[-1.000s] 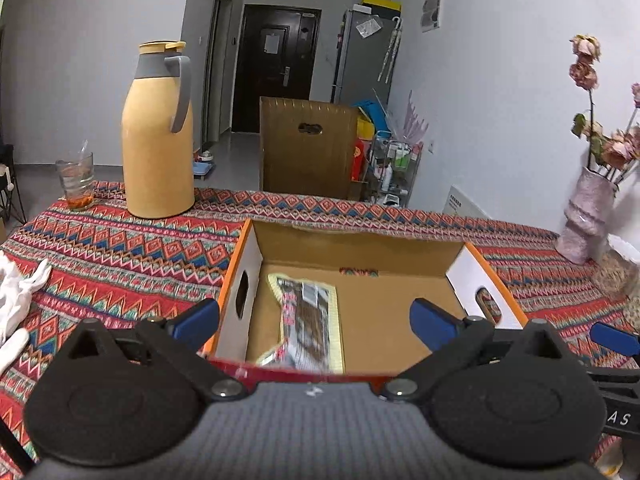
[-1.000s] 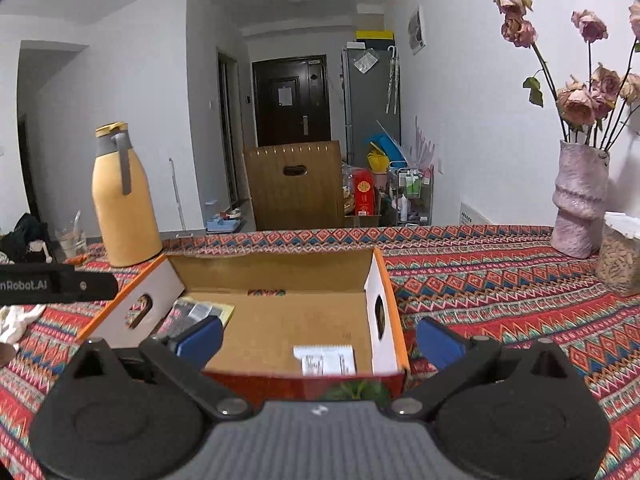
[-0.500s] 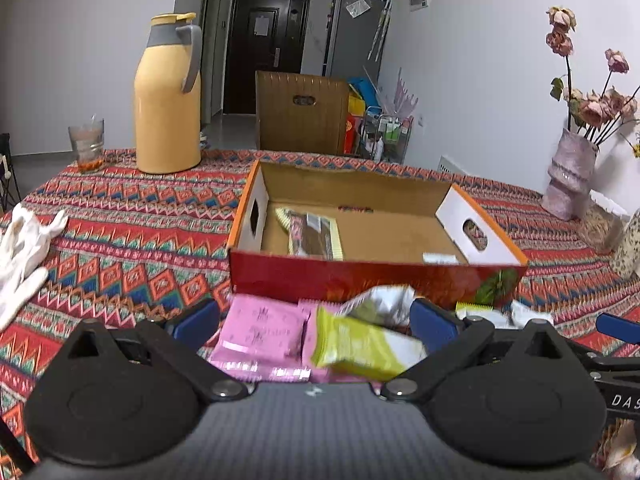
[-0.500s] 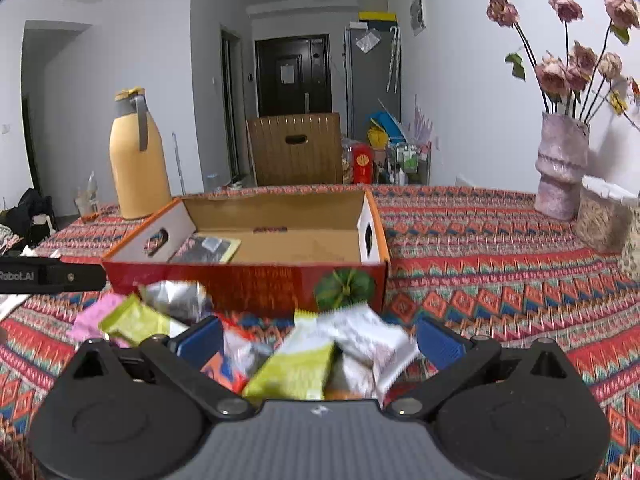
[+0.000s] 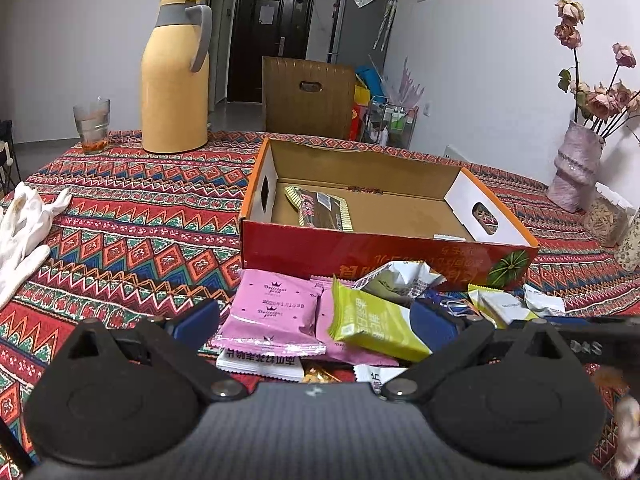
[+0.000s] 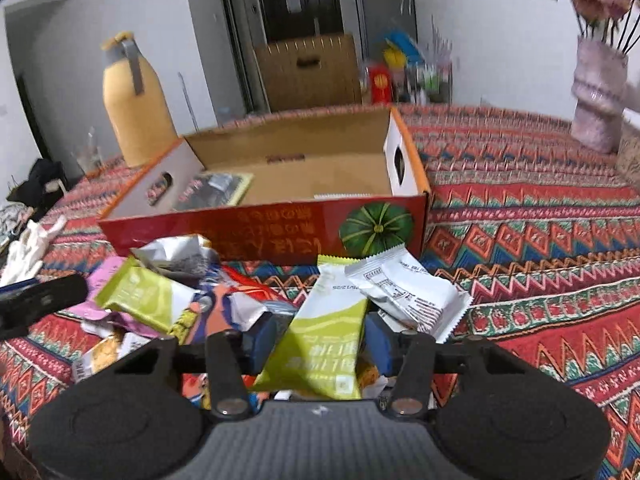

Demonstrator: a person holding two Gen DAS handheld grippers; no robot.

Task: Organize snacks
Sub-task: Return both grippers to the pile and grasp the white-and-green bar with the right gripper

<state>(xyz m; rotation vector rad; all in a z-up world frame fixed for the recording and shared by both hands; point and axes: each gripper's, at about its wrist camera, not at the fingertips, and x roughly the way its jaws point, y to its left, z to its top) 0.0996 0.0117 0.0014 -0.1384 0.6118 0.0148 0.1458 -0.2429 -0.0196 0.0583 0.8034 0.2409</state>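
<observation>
The right gripper (image 6: 316, 342) jaws are being closed around a green snack packet (image 6: 320, 344) at the surface's near edge, before the cardboard box (image 6: 280, 236). The left gripper (image 5: 316, 320) jaws are being held wide open over the pink packet (image 5: 276, 312), gripping nothing.

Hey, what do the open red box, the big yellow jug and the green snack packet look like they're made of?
Red box: corrugated cardboard, apparently; raw brown inside, glossy print outside, die-cut handle holes.
Yellow jug: probably plastic or painted metal; smooth satin shine, grey handle.
Green snack packet: thin plastic film, serrated end seal, slight sheen.
</observation>
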